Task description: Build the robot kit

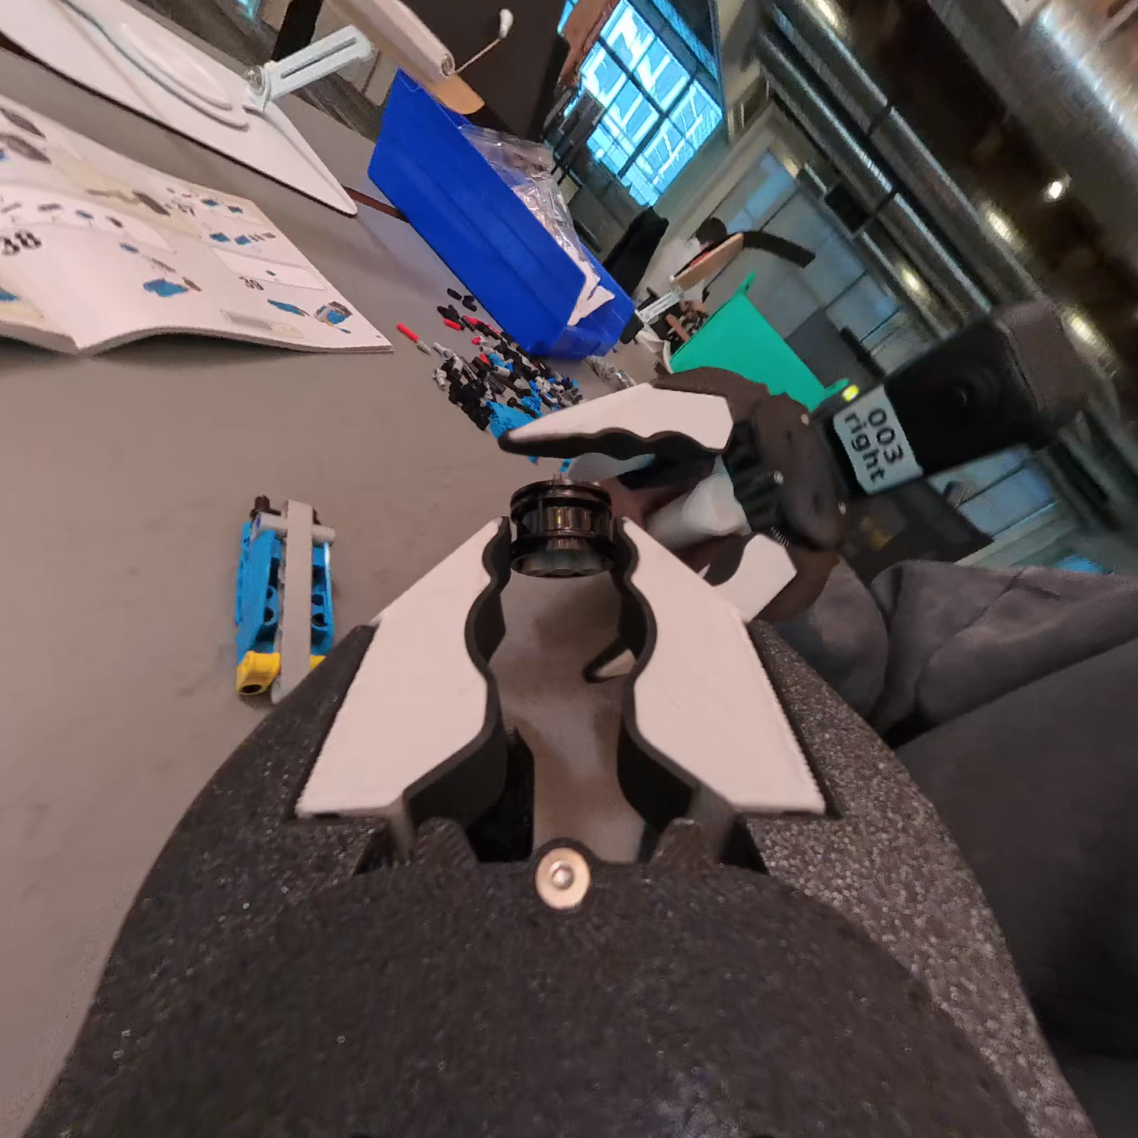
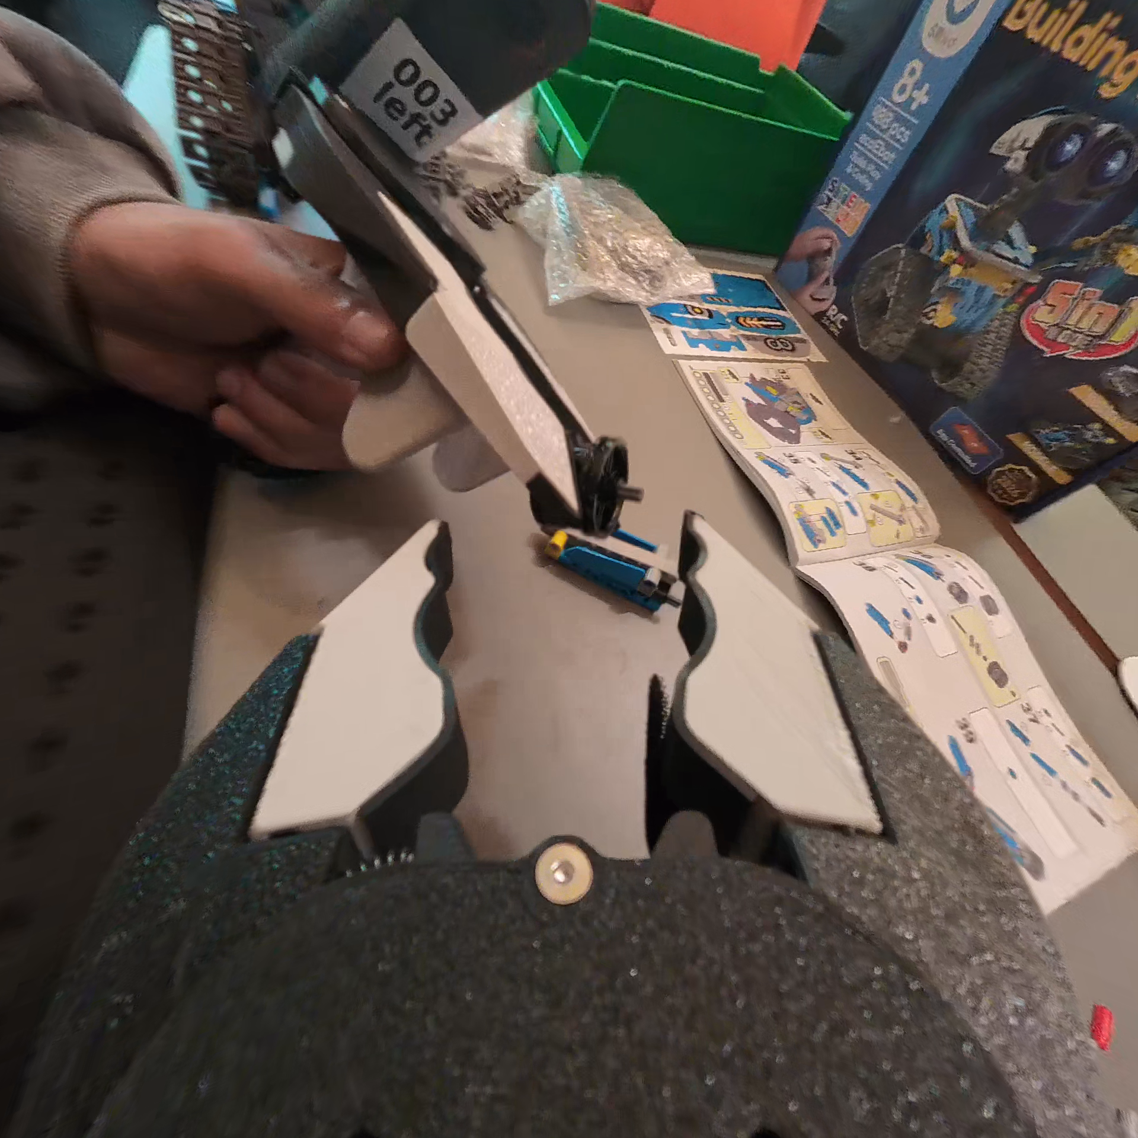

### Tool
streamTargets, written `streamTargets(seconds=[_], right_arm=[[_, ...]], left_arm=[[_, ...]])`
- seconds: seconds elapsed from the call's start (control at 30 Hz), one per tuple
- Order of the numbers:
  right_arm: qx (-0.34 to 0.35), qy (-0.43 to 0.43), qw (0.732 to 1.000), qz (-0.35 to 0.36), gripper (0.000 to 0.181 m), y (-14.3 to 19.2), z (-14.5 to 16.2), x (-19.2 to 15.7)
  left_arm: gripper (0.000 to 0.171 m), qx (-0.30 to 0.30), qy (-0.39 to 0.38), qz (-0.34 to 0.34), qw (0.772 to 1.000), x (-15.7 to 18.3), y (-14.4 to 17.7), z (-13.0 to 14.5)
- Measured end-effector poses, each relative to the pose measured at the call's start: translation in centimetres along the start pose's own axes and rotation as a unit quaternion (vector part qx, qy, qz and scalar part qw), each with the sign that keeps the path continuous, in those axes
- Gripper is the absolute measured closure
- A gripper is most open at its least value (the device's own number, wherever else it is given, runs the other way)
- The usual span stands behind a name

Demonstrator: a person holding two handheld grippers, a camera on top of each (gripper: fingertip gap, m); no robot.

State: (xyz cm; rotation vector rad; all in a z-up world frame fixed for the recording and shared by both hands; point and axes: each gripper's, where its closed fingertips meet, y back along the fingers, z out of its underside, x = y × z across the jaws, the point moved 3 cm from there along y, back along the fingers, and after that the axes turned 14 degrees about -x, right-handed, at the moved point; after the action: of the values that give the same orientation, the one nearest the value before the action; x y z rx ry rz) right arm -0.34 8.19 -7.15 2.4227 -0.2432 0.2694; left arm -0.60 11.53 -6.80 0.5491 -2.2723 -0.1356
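Above the grey surface (image 2: 554,677), just over the small blue brick assembly with a yellow end (image 2: 606,569), the left claw (image 1: 561,542) is clamped on a black round plastic wheel hub (image 1: 560,536), held at the very fingertips. The hub sits in the outermost notch only, its short axle stub pointing away from the claw. The right claw (image 2: 563,579) hangs just beside the hub, fingers apart and holding nothing; the blue assembly lies on the surface between its tips in the right wrist view. Beyond the assembly lies an open white instruction booklet (image 2: 862,523); further back stand a green plastic bin (image 2: 708,154) and a dark printed cardboard box (image 2: 985,258). A heap of small black, blue and red loose parts (image 1: 499,382) lies near a blue plastic bin (image 1: 492,234).

Risk, in my judgement: the tip-only grip is shallow, so a push from the right claw could twist the hub out and drop it, where it may roll off.
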Motion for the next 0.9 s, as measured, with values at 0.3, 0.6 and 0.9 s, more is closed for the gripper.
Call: streamTargets(seconds=[0.3, 0.6, 0.9], right_arm=[[0.003, 0.014, 0.997, 0.077, 0.134, -0.2, -0.9, 0.5], [0.031, -0.083, 0.996, -0.028, 0.124, 1.1, 0.4, 1.6], [0.042, -0.274, 0.958, 0.070, 0.133, 6.1, 6.1, 11.7]], left_arm=[[0.139, 0.021, 0.034, 0.004, 0.999, -0.4, 0.1, -0.1], [0.139, 0.018, -0.018, -0.088, 0.996, -2.2, 2.0, -0.7], [0.139, -0.008, -0.113, -0.242, 0.964, -5.2, 4.2, -1.8]])
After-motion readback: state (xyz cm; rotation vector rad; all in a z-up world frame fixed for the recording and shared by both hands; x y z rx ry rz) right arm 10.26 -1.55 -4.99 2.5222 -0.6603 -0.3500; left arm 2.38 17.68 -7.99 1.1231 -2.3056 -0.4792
